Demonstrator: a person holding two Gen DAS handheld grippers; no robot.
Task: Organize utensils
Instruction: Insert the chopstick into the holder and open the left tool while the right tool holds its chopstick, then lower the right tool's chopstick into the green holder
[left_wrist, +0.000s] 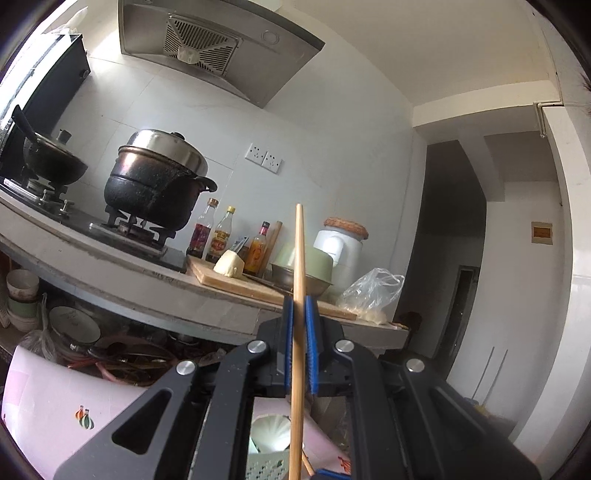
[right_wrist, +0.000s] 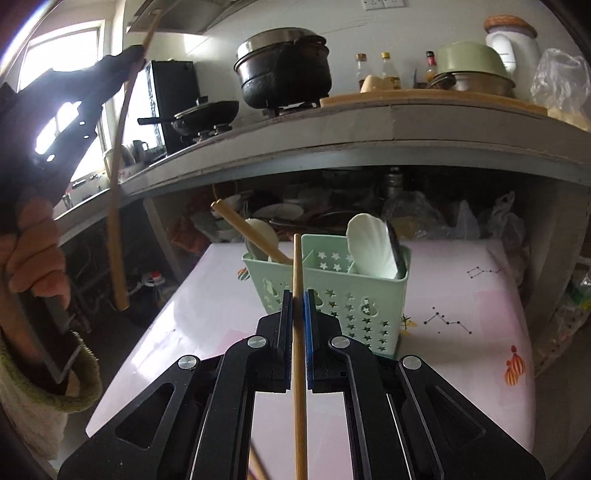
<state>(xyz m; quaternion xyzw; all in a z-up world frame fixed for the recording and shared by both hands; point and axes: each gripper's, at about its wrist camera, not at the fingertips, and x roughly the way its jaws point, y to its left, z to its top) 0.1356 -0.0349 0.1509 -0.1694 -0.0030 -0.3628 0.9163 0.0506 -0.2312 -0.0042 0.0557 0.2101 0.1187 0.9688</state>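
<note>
Chopsticks: one (left_wrist: 300, 258) clamped upright in the left gripper (left_wrist: 299, 314), another (right_wrist: 297, 280) clamped in the right gripper (right_wrist: 297, 306) before the mint caddy (right_wrist: 369, 295) holding a white spoon (right_wrist: 365, 243); labels unreadable.

We are looking at white tiled walls (left_wrist: 314, 147), a grey counter (right_wrist: 369, 136), and daylight streaming through a window (right_wrist: 62, 55).

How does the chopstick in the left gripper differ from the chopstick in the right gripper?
The left gripper holds its chopstick high, level with the counter; the right gripper holds its chopstick low, just in front of the green utensil basket. Both are plain wood, clamped mid-length.
</note>
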